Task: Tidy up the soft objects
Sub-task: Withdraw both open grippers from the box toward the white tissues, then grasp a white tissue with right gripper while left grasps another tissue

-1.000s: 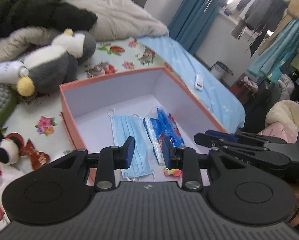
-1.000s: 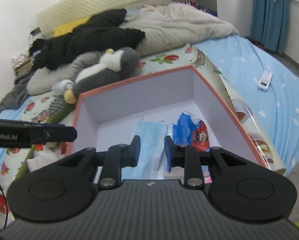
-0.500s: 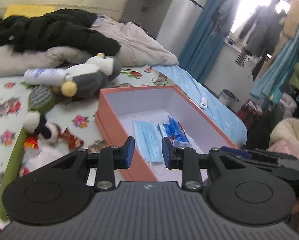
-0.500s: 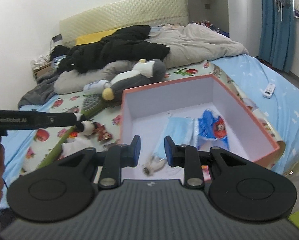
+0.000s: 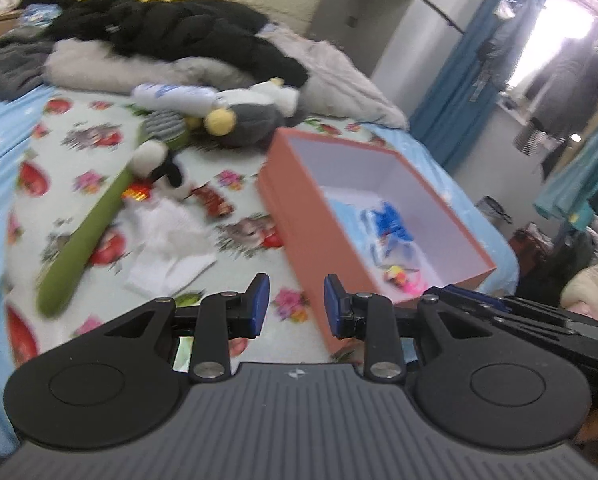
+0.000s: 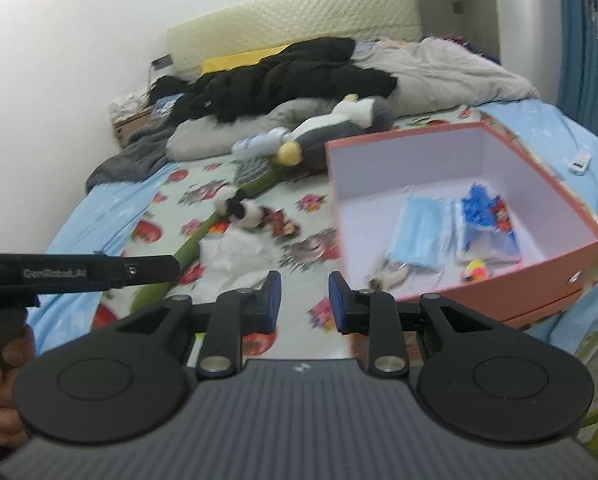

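Note:
An orange box point(image 6: 539, 276) stands open on the bed. Inside it lie a blue face mask point(image 6: 419, 236), blue packets point(image 6: 483, 216) and a small yellow-pink item point(image 6: 475, 270). Left of the box point(image 5: 295, 216) on the flowered sheet lie a white cloth point(image 5: 167, 240), a small black-and-white plush point(image 5: 155, 160), a long green plush point(image 5: 87, 240) and a grey penguin plush point(image 5: 251, 120). My left gripper point(image 5: 295, 304) hovers over the sheet beside the box's near corner, open and holding nothing. My right gripper point(image 6: 305, 296) is also open and holding nothing, in front of the box's left wall.
A black jacket point(image 6: 291, 76) and a grey duvet point(image 6: 439, 68) are piled at the head of the bed. A white bottle point(image 5: 171, 94) lies by the penguin. A remote point(image 6: 581, 160) rests on the blue sheet. Hanging clothes point(image 5: 559, 80) fill the room's right side.
Both grippers drew back from over the box and swung left. The box now sits to the right, and the plush toys and white cloth have come into view. Jaw gaps look unchanged.

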The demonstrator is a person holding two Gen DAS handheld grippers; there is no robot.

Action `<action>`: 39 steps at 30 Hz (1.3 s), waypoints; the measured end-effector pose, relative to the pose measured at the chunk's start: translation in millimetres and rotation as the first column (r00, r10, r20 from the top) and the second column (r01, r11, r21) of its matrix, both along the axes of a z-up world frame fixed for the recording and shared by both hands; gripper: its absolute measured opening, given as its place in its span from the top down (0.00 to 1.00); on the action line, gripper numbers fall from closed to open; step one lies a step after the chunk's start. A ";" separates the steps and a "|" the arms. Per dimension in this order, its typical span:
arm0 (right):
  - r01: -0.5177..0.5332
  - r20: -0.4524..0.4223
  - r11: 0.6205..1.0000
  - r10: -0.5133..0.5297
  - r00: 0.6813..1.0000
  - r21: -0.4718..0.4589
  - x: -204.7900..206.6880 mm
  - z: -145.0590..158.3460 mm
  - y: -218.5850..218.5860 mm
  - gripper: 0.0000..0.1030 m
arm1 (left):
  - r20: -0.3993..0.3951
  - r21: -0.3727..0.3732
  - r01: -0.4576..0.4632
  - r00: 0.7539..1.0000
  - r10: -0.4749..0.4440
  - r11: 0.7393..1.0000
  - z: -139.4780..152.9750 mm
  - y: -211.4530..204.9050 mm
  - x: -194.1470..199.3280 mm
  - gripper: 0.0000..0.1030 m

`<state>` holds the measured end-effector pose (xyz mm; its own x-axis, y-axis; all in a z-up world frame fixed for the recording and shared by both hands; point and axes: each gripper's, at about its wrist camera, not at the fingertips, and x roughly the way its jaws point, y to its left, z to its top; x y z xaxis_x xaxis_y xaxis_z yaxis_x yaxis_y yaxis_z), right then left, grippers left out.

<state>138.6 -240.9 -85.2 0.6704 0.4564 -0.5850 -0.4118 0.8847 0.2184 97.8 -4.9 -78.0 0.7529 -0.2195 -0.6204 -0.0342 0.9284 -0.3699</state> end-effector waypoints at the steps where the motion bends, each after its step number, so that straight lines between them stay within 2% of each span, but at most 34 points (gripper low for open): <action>1: -0.015 -0.004 1.000 0.015 1.000 -0.004 -4.2 -2.1 3.8 0.72 | -0.005 -0.007 -0.016 1.000 0.016 1.000 -4.1 3.1 -7.5 0.68; 8: -0.088 -0.036 0.996 0.087 0.996 -0.027 -18.0 -16.5 26.9 0.72 | -0.062 -0.055 -0.115 0.992 0.112 0.992 -28.0 26.8 -35.1 0.68; 13: -0.093 -0.033 0.995 0.092 0.995 -0.045 -10.9 -23.5 41.1 0.72 | -0.070 -0.055 -0.144 0.988 0.140 0.988 -35.2 45.6 -26.4 0.68; 27: -0.172 -0.056 0.983 0.169 0.984 -0.060 46.4 -59.6 95.5 0.72 | -0.156 -0.071 -0.227 0.964 0.214 0.971 -78.7 98.3 44.0 0.67; 30: -0.180 -0.069 0.982 0.175 0.982 -0.059 63.7 -67.9 103.1 0.72 | -0.172 -0.084 -0.242 0.959 0.226 0.967 -89.0 108.5 62.1 0.62; 38: -0.197 -0.122 0.979 0.188 0.975 -0.061 112.8 -93.9 129.6 0.71 | -0.213 -0.119 -0.274 0.946 0.245 0.954 -114.5 131.5 107.5 0.61; 39: -0.201 -0.130 0.978 0.192 0.973 -0.059 118.5 -97.4 133.7 0.71 | -0.219 -0.131 -0.274 0.945 0.242 0.953 -117.9 133.8 113.4 0.58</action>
